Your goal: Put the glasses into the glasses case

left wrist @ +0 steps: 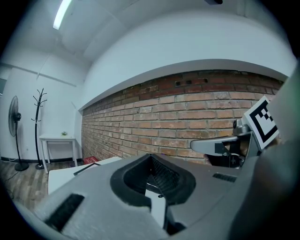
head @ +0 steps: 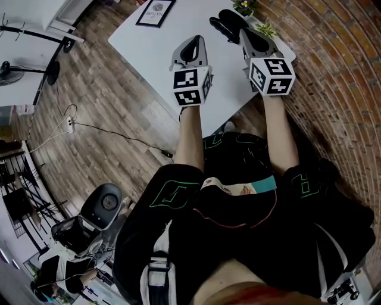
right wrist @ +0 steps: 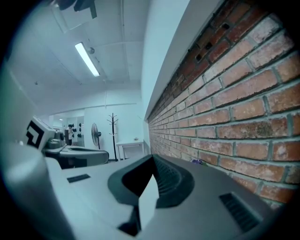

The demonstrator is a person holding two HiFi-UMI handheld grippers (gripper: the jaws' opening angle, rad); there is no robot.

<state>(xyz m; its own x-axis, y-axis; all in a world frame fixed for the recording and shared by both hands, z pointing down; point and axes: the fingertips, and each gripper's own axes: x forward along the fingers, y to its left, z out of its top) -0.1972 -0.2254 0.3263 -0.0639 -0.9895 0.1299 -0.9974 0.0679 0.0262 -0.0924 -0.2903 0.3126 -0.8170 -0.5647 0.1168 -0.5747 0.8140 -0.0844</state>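
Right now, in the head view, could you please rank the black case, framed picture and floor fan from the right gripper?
1. Black case, on the table just left of the right gripper.
2. Framed picture, table's far side, further left.
3. Floor fan, floor, far left.

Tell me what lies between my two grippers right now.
In the head view, only bare white table separates the left gripper from the right gripper; both are shut and empty.

A red brick wall (head: 333,71) runs right of the right tool (head: 253,36); wood-plank floor (head: 101,101) spreads left of the left tool (head: 191,43). Beneath both, a white tabletop (head: 149,53); beyond, a coat stand (left wrist: 39,122) and fan (left wrist: 13,116).
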